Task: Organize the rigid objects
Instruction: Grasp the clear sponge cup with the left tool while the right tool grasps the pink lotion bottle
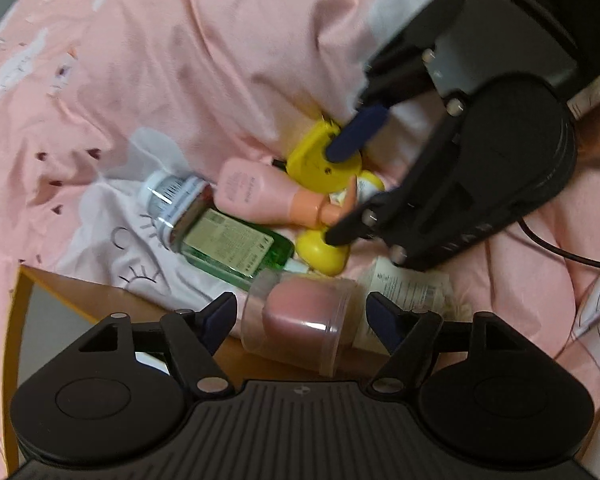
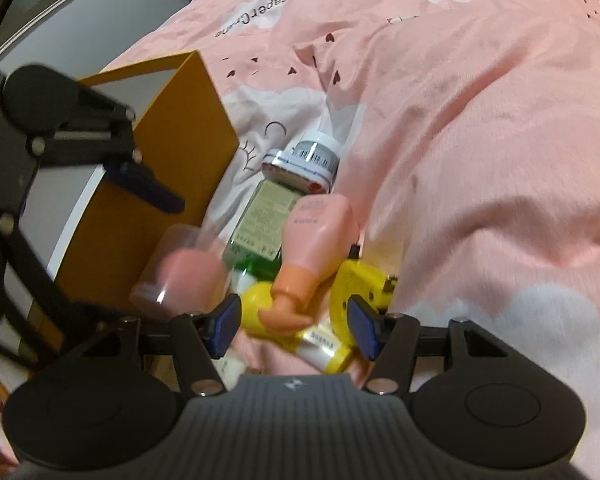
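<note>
Rigid objects lie heaped on the pink bed (image 2: pixel 480 128) beside the orange box (image 2: pixel 180 152): green bottle (image 1: pixel 236 248), pink bottle (image 2: pixel 320 232), clear cup (image 1: pixel 304 320). Left gripper (image 1: pixel 300 316) stands released, straddling the cup without touching it. Right gripper (image 2: pixel 292 320) hangs unclenched around the pink bottle's cap; it should seat deeper before squeezing.
</note>
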### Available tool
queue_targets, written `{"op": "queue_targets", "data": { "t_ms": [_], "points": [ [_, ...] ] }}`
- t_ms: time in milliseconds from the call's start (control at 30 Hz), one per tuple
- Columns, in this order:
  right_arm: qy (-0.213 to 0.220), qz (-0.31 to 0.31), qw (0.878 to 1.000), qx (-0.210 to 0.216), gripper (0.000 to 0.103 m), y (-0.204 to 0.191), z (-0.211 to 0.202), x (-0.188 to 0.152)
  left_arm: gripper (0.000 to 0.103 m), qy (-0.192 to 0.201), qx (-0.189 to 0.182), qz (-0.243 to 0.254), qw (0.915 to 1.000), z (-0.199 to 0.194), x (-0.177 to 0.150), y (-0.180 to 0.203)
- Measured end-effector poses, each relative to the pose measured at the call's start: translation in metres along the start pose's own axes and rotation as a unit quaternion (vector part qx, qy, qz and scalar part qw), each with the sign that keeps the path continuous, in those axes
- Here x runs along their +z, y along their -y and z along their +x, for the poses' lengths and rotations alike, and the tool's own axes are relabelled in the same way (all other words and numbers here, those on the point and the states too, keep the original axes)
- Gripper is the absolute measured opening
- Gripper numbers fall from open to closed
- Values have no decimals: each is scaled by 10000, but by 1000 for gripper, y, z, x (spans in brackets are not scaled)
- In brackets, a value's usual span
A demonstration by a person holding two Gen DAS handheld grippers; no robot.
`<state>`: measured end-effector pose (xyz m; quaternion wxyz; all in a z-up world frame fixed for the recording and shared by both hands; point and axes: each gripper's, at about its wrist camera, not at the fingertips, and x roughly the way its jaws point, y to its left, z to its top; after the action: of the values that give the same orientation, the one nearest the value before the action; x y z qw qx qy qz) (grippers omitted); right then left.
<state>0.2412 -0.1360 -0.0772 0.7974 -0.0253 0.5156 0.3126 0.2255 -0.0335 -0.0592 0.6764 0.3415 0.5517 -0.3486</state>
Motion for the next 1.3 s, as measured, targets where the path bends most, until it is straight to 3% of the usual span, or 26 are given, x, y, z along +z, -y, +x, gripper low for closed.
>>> {"op": "queue_targets", "data": {
  "t_ms": [167,267,433,633,767,933,1300],
  "points": [
    [-121,156,9997,121,47,0,14,6,91,-97,181,264,9994,7,4,0],
    [-189,139,9997,68,45,-1,21,11,85,-133,114,415,9990,10,5,2],
    [-230,70,9997,-55,44,-1,29,24,85,-382,96,621,9973,22,10,3],
    [-231,-161,9992,-280,46,-3,40,30,83,-457,0,463,9979,32,12,3],
    [-238,-347,9985,-357,52,-4,50,33,74,-445,-42,213,9988,36,10,4],
    [-153,-251,9990,-329,52,1,55,35,66,-353,-68,-64,9993,42,8,0],
    [-18,-217,9993,-318,51,0,45,30,66,134,330,-487,9982,24,-6,7]
  ]
}}
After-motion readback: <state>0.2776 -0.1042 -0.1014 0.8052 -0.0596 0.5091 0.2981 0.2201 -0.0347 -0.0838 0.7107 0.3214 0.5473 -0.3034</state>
